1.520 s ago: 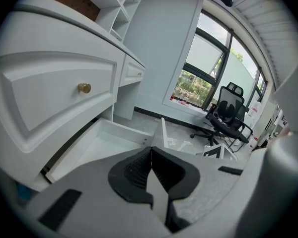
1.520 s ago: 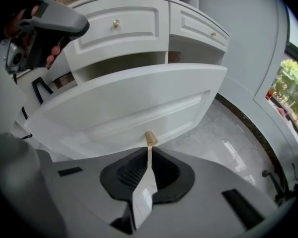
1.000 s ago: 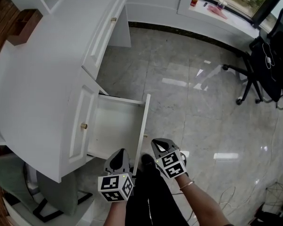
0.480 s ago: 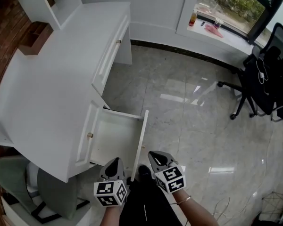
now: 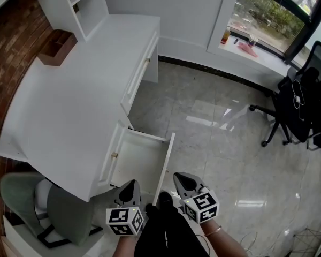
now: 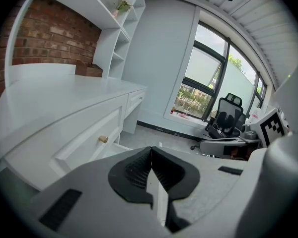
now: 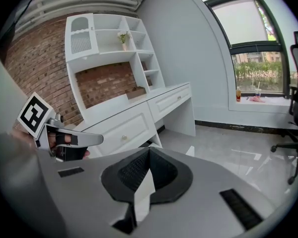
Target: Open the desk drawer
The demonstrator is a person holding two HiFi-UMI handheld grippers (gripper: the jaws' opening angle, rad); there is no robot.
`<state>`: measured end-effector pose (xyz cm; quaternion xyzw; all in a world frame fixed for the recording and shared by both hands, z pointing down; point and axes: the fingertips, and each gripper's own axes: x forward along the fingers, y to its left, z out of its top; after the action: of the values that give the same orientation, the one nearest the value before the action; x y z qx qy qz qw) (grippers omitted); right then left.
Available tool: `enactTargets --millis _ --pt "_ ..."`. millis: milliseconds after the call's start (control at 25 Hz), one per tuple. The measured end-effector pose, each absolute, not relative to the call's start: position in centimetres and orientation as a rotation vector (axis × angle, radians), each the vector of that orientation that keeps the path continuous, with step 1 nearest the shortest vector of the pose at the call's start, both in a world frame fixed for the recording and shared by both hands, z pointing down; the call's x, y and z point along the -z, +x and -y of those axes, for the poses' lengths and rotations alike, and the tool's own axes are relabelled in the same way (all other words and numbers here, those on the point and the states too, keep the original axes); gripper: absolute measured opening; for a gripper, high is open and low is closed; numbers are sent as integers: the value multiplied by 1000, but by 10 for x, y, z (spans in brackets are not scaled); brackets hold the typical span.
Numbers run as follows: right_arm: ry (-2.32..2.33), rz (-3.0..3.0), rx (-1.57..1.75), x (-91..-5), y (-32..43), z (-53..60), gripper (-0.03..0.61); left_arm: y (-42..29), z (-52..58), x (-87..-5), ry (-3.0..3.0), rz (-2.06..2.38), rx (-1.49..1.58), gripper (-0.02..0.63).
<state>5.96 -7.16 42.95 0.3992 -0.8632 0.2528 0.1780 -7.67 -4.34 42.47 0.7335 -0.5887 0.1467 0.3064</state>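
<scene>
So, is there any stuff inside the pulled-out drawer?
No, the open drawer shows only its bare white bottom in the head view.

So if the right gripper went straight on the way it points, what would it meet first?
Probably the open drawer, just ahead of the shut right gripper; depth is unclear, so it could instead reach the desk front behind.

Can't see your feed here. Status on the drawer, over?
Left gripper shut, empty. Right gripper shut, empty. Desk drawer pulled out, open; both grippers clear of it. Nothing in the way.
</scene>
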Motion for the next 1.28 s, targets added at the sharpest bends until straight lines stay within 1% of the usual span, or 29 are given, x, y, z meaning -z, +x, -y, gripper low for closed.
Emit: enactTargets --millis 720,1280 --pt "1109 2606 -555 -305 44 75 5 -106 32 -318 2017 1689 -309 9" --pt "1059 2691 -420 -256 26 71 5 -131 29 -269 2040 1780 -242 9"
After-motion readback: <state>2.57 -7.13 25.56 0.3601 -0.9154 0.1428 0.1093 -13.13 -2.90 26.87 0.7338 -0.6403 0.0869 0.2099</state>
